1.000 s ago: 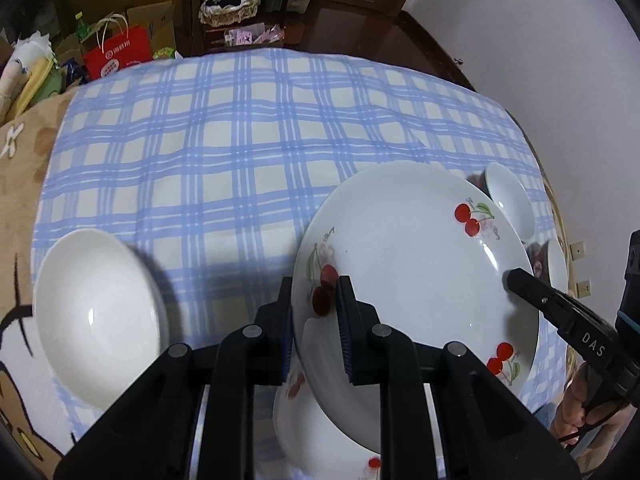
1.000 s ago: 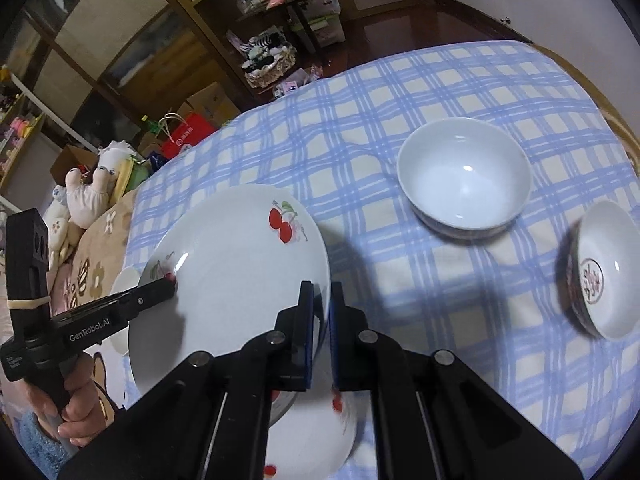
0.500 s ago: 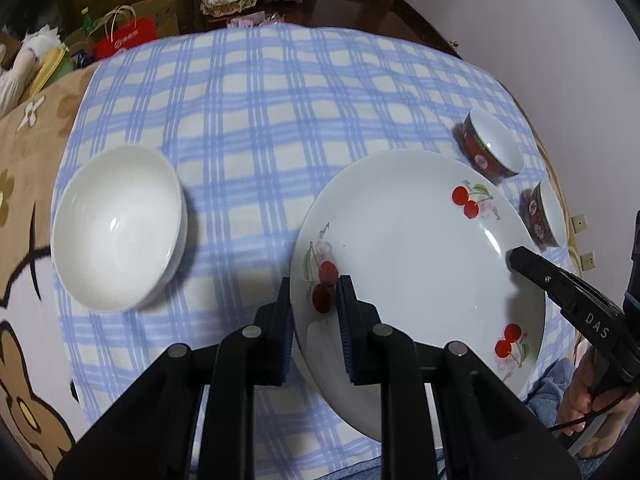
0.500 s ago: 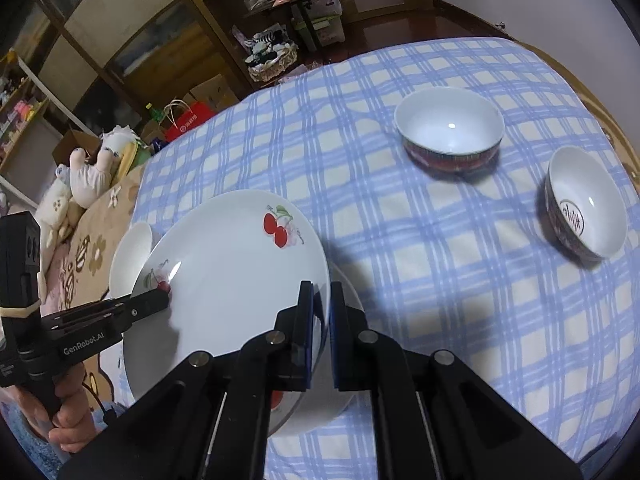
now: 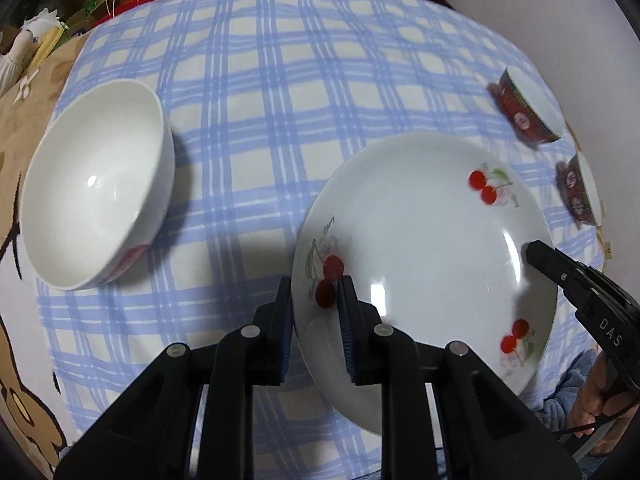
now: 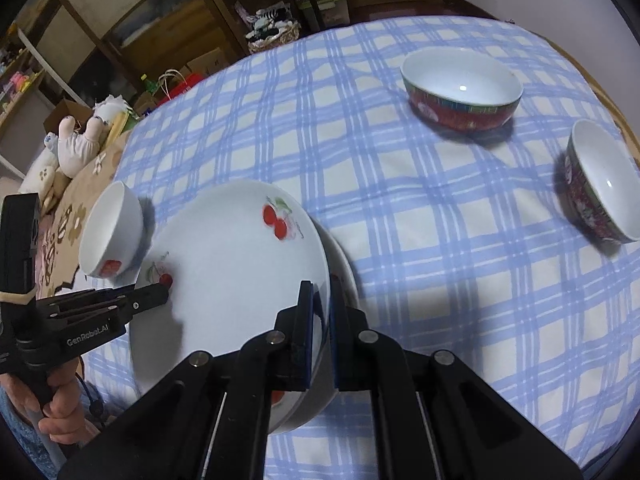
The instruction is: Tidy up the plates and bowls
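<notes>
Checked bench (image 6: 440,220): both tools, left tool (image 5: 316,312) and right tool (image 6: 320,320), clamp plate (image 5: 420,248) rim; uneven lowering risks clacking second plate (image 6: 344,268) underneath.

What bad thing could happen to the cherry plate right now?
The cherry plate is pinched only at its rim, by the left gripper on one side and the right gripper opposite. If either slips, it might tip and drop. A second plate lies just beneath it, so a hard landing could chip both. The white bowl stands close by and might get bumped.
</notes>
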Demonstrator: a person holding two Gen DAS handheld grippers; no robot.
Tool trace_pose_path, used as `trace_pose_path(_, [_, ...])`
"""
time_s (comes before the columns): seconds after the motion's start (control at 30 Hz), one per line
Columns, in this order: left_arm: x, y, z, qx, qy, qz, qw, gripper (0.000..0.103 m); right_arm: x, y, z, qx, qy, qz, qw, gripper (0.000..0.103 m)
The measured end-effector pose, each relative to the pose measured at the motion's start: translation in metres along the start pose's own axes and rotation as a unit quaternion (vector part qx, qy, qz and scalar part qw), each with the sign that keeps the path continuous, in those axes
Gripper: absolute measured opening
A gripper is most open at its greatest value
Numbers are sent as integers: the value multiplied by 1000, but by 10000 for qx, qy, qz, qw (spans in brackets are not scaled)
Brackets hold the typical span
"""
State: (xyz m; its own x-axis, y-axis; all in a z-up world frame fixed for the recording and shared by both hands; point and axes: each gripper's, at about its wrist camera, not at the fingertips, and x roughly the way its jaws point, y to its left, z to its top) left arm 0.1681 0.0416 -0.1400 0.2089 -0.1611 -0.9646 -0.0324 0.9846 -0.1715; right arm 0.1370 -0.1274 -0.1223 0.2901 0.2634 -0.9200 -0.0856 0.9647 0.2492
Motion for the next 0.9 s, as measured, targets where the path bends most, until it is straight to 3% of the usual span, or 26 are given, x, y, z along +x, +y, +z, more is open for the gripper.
trace_pose_path(0.2, [9,-11,-3,275,-74,382,9989,21,6,-8,-2,134,-25,72,9999,8])
trace_pose_path(0.5, [7,-12,-3,270,-117,339,9990,20,4,6,-4,-215,-90,-407,9989,10])
trace_pose_path(0.9, [7,-15,-3,305,-120,347,9989,21,6,5,-8,-281,-111,-589,9978,10])
